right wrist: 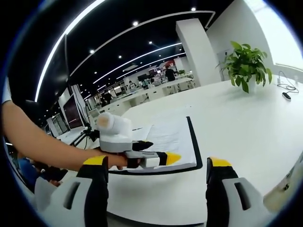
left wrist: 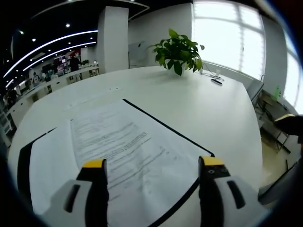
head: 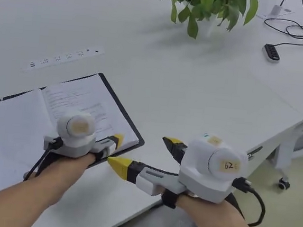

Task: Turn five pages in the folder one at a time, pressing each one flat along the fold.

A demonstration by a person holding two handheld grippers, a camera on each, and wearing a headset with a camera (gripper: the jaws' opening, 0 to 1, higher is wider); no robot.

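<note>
Head view: I see left claw (head: 111, 144) spread wide, open folder (head: 89, 101) under its tips. Right claw (head: 146, 154) also spread, empty, folder to its left.
Left gripper view: printed page lies between the jaws.
Right gripper view: folder straight ahead, behind left claw.

Bright window daylight, soft shadows, fisheye-warped edges.

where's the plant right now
In the head view the plant stands at the top, right of centre, just left of the black power strip and well beyond the open folder.
</note>
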